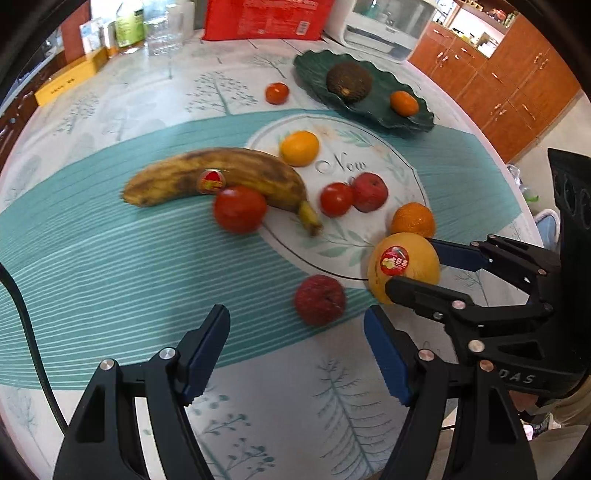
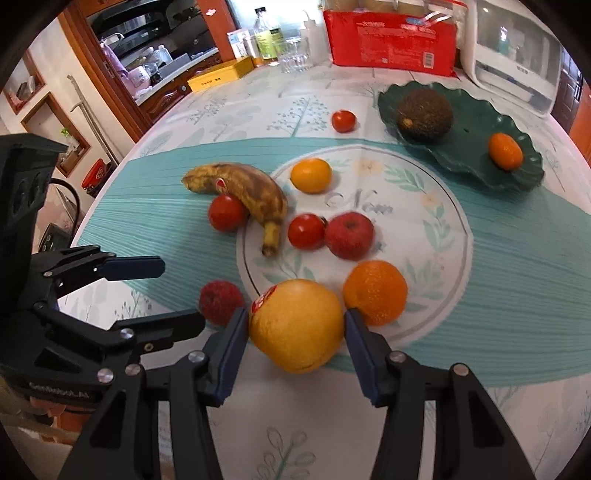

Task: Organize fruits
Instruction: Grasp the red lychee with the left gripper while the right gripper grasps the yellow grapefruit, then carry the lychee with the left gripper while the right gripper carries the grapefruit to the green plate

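Note:
My right gripper [image 2: 295, 328] has its blue pads on both sides of a large yellow stickered fruit [image 2: 297, 325], touching it; it also shows in the left wrist view [image 1: 402, 269]. My left gripper [image 1: 295, 347] is open and empty, just in front of a dark red apple [image 1: 319, 299]. A brown-spotted banana [image 1: 218, 177], several tomatoes [image 1: 240, 208], an orange [image 1: 413, 219] and a red apple [image 1: 369, 191] lie on the tablecloth. A dark green leaf plate [image 1: 369, 107] at the far right holds a dark round squash [image 1: 349, 81] and a small orange [image 1: 404, 103].
A red bag [image 1: 264, 18], bottles [image 1: 129, 24], a yellow box [image 1: 66, 81] and a white appliance [image 1: 384, 26] line the table's far edge. Wooden cabinets [image 1: 509, 77] stand beyond the table on the right.

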{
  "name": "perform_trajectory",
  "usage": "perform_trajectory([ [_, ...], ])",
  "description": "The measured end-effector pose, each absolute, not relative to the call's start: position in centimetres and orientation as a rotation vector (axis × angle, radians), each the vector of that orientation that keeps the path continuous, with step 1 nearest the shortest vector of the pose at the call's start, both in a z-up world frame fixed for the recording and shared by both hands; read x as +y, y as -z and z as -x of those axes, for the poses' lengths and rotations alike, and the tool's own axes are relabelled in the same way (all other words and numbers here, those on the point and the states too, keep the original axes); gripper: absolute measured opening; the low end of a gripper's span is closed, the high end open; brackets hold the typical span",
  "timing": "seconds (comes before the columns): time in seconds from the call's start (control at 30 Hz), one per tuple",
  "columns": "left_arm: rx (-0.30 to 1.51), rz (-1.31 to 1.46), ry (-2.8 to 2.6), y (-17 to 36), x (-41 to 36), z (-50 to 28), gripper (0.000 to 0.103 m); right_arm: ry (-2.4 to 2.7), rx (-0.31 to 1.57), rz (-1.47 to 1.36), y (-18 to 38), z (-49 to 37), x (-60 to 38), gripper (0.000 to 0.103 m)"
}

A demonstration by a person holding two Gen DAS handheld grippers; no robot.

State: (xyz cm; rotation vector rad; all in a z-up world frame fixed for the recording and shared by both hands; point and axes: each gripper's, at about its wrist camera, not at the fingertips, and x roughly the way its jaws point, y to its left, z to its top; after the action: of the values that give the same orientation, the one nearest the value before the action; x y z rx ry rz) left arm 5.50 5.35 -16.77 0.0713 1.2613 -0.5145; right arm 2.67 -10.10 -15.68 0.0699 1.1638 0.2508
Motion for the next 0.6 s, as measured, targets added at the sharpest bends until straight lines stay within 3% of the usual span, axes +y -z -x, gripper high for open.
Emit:
perform_trajectory([
  [0.17,1.281,-0.085,0.541,17.8,3.8,-5.6,0.071,-0.224,1.180,-0.078,15.4,-1.9,-11.7,0.053],
  [0.33,1.283,-0.083,0.550,18.6,2.6,-6.0,0.051,-0.214,1.188,-0.104,15.6,-1.5,-12.9,0.053],
  [0.43,1.269,-0.103,0.538,18.7,1.8,-6.3,0.033,-0.218,1.184,-0.114,15.7,-1.5,-13.1,0.053],
  [0.6,1.249,-0.119,0.519,18.6,1.3,-6.3,0.032,-0.227,1.171,-0.111,15.8,-1.5,-13.1,0.054],
])
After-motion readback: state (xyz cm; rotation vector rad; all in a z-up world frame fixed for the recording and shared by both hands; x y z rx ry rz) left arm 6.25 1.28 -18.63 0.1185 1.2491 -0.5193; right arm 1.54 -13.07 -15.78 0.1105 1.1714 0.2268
